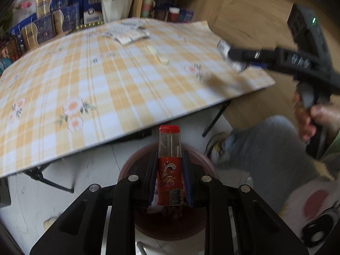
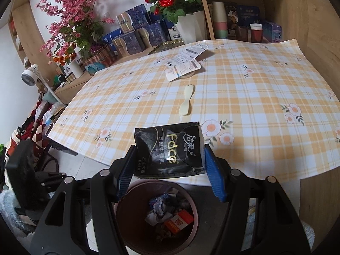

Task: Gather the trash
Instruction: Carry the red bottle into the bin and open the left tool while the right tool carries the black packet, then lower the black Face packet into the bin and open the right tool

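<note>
My left gripper [image 1: 169,167] is shut on a red-capped plastic bottle [image 1: 170,165] with a red label, held over the brown trash bin [image 1: 131,165] on the floor. My right gripper [image 2: 170,167] is shut on a black tissue packet [image 2: 169,148], held at the table's near edge above the same bin [image 2: 127,199], which holds crumpled paper and a red box. The right gripper also shows in the left wrist view [image 1: 231,57] with the packet. A cream plastic spork [image 2: 185,102] and white paper packaging [image 2: 183,68] lie on the checked tablecloth [image 2: 255,106].
Boxes [image 2: 131,40], flower pots [image 2: 189,27] and cups [image 2: 255,33] line the shelf behind the table. The table's black legs [image 1: 48,180] stand left of the bin. The person's leg [image 1: 265,153] is to the right. Clutter [image 2: 31,127] lies at the left.
</note>
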Demonstrator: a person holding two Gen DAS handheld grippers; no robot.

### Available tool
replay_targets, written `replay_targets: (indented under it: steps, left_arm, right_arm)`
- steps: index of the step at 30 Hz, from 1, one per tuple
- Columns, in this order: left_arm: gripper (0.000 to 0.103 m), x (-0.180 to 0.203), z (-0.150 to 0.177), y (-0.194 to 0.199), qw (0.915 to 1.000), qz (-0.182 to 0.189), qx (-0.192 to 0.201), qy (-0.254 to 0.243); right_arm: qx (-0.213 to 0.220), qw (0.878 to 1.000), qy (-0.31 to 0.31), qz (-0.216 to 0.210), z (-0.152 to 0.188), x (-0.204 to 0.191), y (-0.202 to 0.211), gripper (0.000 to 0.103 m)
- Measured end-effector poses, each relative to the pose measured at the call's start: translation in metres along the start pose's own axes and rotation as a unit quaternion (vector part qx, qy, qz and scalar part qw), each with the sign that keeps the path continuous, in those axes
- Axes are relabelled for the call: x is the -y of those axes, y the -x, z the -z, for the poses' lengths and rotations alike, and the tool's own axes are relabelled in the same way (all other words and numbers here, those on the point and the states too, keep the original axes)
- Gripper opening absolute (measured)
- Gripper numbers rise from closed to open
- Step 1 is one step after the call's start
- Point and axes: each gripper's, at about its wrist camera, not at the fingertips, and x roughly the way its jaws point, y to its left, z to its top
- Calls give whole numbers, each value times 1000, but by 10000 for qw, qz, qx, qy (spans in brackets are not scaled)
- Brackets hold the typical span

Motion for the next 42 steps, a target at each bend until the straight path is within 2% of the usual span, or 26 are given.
replay_targets:
  steps: [12, 22, 27, 33, 38, 42]
  left_arm:
    - [22, -12, 33, -60, 9960, -132, -872, 118]
    - [24, -20, 41, -82, 9926, -163, -1180, 223]
    - [52, -17, 33, -61, 9968, -200, -748, 183]
    - [69, -25, 13, -13, 9981, -409, 4, 456]
    - [87, -37, 0, 30, 9919, -772, 644, 778]
    - [92, -56, -6, 61, 9811, -1047, 1087, 1213]
  right_arm:
    - [-151, 9999, -16, 2, 12, 0, -2, 63]
    - [-292, 9996, -8, -42, 17, -3, -9, 63]
    - [-372, 9993, 30, -73, 22, -6, -11, 63]
    - [-512, 9986, 86, -136, 31, -12, -16, 63]
    - [-772, 9965, 167, -265, 46, -21, -27, 63]
    - [-1074, 9930, 281, -414, 61, -34, -41, 63]
